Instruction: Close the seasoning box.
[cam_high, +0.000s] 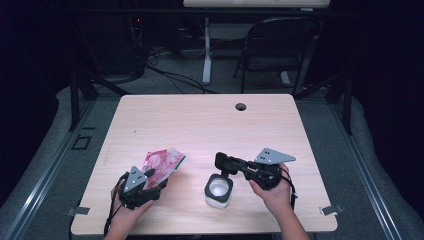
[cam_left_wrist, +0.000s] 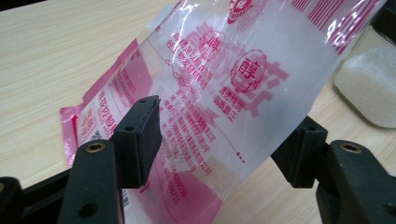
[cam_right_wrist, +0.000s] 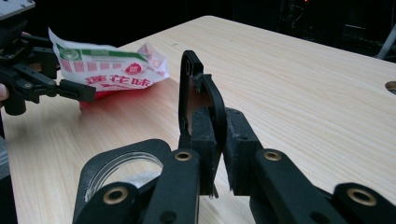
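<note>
Two things matter for this step, working down from the pale wooden table (cam_high: 200, 125): getting the bag mouth lined up, and keeping the lid out of the way.

The clear-and-pink printed plastic seasoning bag (cam_high: 162, 162) sits at about 8 o'clock on the table, propped up with its low corner on the wood. The left gripper (cam_high: 155, 180) has its jaws spread wide around it. To me the pads look like they aren't really biting yet, so I'd get a firm squeeze low on the bag before lifting.

The small square clear jar with a black rim and white grains inside (cam_high: 218, 192) is near the front edge at 6 o'clock, with the bag at its 9 o'clock.

The right gripper (cam_right_wrist: 222, 135) is pressed together on the jar's thin black flip lid (cam_right_wrist: 196, 88), holding it upright. I'd keep that pinch steady and not pull, since the jar looks light enough to tip or slide.
</note>
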